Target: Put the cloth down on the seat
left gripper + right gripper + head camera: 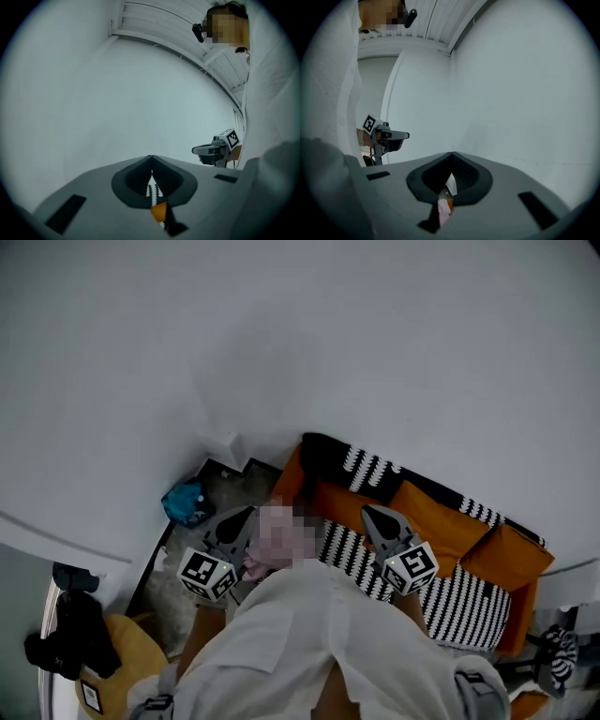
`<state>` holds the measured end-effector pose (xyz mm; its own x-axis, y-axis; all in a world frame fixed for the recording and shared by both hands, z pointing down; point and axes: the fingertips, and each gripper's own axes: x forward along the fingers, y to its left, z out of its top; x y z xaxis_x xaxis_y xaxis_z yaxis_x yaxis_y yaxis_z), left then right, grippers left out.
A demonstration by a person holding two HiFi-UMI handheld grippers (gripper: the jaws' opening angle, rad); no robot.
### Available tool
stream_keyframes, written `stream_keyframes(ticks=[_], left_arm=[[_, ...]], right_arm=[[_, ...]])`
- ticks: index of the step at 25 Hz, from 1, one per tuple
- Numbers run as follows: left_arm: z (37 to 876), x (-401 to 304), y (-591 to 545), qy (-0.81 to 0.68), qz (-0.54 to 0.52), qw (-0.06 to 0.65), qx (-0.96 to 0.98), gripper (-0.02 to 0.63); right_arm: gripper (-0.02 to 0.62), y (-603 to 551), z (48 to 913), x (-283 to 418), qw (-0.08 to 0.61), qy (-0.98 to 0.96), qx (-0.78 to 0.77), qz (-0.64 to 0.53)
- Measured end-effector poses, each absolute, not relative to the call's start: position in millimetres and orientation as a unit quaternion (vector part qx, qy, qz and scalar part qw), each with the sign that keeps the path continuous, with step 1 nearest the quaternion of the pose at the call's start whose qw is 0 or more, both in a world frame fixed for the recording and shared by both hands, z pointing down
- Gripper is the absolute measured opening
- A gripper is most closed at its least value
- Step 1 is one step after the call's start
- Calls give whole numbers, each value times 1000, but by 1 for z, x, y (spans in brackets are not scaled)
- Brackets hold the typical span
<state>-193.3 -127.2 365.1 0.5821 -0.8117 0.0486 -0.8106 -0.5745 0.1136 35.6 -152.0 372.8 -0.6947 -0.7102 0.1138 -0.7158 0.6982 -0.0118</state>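
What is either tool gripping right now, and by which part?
Nothing: left tool and right tool are shut empty; the black-and-white striped cloth lies on the orange sofa.

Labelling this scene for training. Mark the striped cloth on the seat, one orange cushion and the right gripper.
striped cloth (469, 601), head view, on the stripes of its right half.
orange cushion (439, 517), head view, middle of its face.
right gripper (371, 514), head view, at its jaw tips.
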Motion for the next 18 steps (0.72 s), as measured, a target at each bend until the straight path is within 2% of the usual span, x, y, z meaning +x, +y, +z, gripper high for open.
stream_keyframes(ticks=[18], left_arm=[[353, -201, -129, -471, -14, 74, 879, 17]], right_arm=[[8, -165, 378, 27, 47, -933, 355, 37]])
